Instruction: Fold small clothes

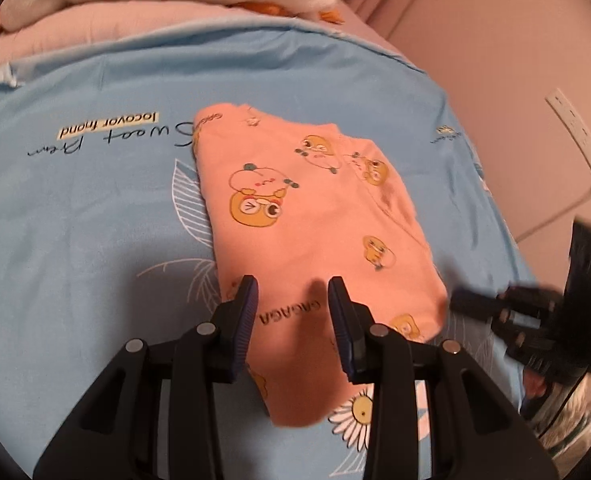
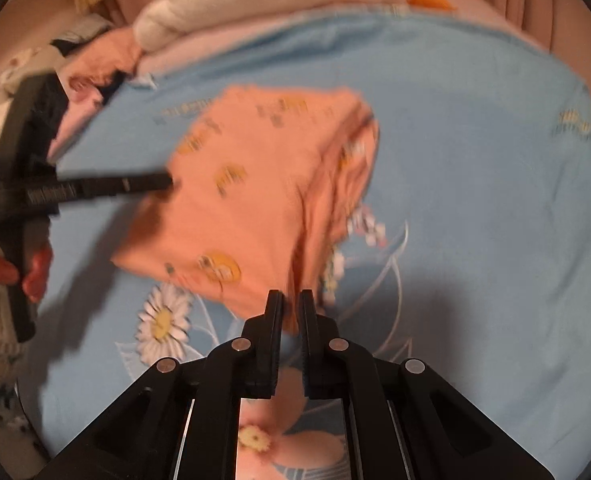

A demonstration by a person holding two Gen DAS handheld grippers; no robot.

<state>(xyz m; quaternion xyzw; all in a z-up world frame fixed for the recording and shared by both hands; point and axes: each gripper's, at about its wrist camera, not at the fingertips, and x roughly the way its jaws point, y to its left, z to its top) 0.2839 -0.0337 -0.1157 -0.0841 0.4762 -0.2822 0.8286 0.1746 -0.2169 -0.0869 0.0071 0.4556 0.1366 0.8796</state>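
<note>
Lengthwise, folded pink garment [image 1: 311, 216] away from left gripper [image 1: 293, 300], leaning rightward.

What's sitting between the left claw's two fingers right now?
A stretch of the folded orange garment lies flat between the left claw fingers, unpinched; the left wrist view shows it.

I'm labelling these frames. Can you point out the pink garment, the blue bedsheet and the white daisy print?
pink garment [image 1: 319, 216], left wrist view, flat middle of the folded cloth.
blue bedsheet [image 1: 75, 220], left wrist view, bare part.
white daisy print [image 2: 162, 322], right wrist view, yellow centre.
</note>
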